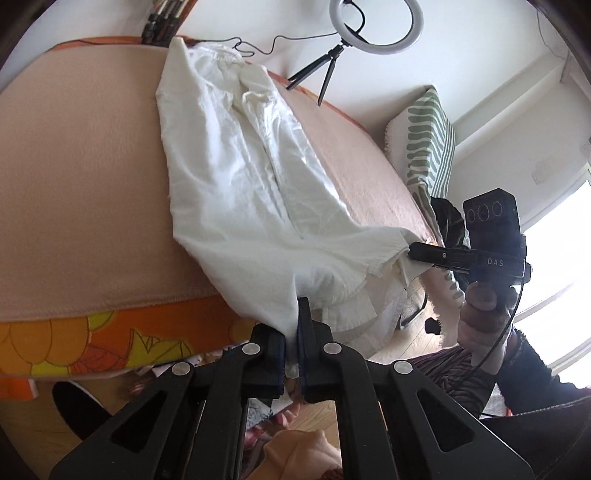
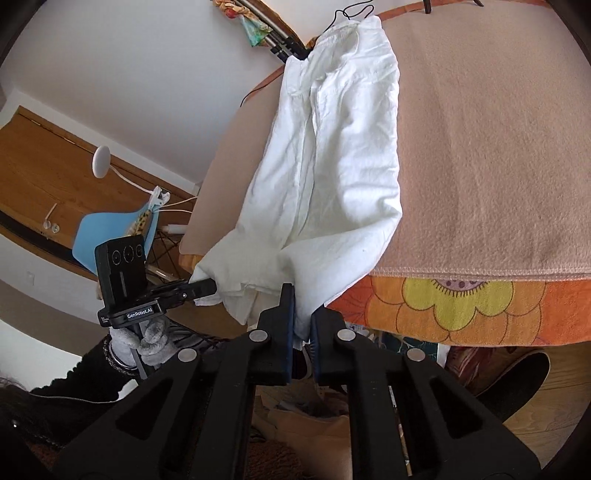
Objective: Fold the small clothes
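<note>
Both grippers are clamped on cloth here. The left gripper (image 1: 297, 334) has its jaws pinched narrow on a bunched bit of the white garment's (image 1: 236, 177) near hem, just off the table edge. The right gripper (image 2: 302, 325) does the same thing in its own view, jaws closed on a fold of the same hem. In the left view the right one comes in from the side, biting the garment's corner, and the right view shows the left one nipping the other corner, so the two are holding the near end a little apart.

From there the garment runs away from the person, lying long and narrow across the table (image 1: 74, 166), which has a peach blanket over an orange flowery cloth (image 2: 461, 310). It looks like white trousers, or something already doubled lengthwise, though the rumples make it hard to be sure. The far end reaches nearly to the far edge, near the ring light (image 1: 375, 26).

As for progress: maybe one lengthwise fold is in, if that. The crosswise folds are all still to do, probably carrying this held end up toward the far end, then smoothing. A striped cushion (image 1: 428, 140) sits off to the side, not in the way.
</note>
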Demonstrator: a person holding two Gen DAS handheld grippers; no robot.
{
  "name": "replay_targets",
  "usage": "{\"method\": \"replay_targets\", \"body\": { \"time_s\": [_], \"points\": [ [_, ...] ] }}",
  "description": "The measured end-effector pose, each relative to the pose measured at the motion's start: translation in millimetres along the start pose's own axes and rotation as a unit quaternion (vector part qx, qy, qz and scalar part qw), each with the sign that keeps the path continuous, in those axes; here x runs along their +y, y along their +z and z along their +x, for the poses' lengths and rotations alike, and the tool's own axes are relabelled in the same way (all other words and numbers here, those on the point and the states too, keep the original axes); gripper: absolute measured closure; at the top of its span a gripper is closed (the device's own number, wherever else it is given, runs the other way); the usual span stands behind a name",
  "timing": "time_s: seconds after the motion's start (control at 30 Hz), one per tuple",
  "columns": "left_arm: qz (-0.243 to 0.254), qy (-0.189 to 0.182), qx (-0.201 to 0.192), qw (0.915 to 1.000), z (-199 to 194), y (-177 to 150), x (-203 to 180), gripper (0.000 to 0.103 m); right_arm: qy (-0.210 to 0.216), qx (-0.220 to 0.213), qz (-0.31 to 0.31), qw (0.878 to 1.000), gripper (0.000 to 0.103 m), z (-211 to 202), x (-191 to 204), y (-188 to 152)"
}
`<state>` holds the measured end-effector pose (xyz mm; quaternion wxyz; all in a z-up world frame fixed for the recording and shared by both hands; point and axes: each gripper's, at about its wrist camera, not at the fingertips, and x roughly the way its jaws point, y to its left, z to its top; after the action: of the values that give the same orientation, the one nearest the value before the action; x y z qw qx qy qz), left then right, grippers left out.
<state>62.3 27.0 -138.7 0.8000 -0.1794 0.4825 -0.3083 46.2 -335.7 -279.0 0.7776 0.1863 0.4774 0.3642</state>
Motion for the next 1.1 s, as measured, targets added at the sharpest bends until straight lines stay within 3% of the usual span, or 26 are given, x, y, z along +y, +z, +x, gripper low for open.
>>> {"method": "replay_targets", "body": {
  "time_s": [0.3, 0.6, 0.83, 1.03, 1.1],
  "points": [
    [0.019, 0.044, -0.046, 0.9978, 10, 68, 8, 0.1, -0.038, -0.048, -0.01, 0.998, 0.095, 12, 10, 69],
    [0.004, 0.086, -0.044, 0.9954, 44, 108, 43, 0.1, -0.082, -0.042, 0.024, 0.995, 0.095, 61, -26, 148],
    [-0.008, 0.093, -0.041, 0.9948, 59, 124, 57, 0.094, -0.085, -0.027, 0.057, 0.994, 0.094, 84, -52, 168],
    [-0.004, 0.075, -0.071, 0.9947, 47, 140, 53, 0.086, -0.059, -0.032, 0.08, 0.994, 0.092, 71, -61, 173],
    [-0.004, 0.078, -0.083, 0.9935, 40, 145, 52, 0.078, -0.057, -0.042, 0.076, 0.995, 0.088, 60, -59, 172]
  ]
}}
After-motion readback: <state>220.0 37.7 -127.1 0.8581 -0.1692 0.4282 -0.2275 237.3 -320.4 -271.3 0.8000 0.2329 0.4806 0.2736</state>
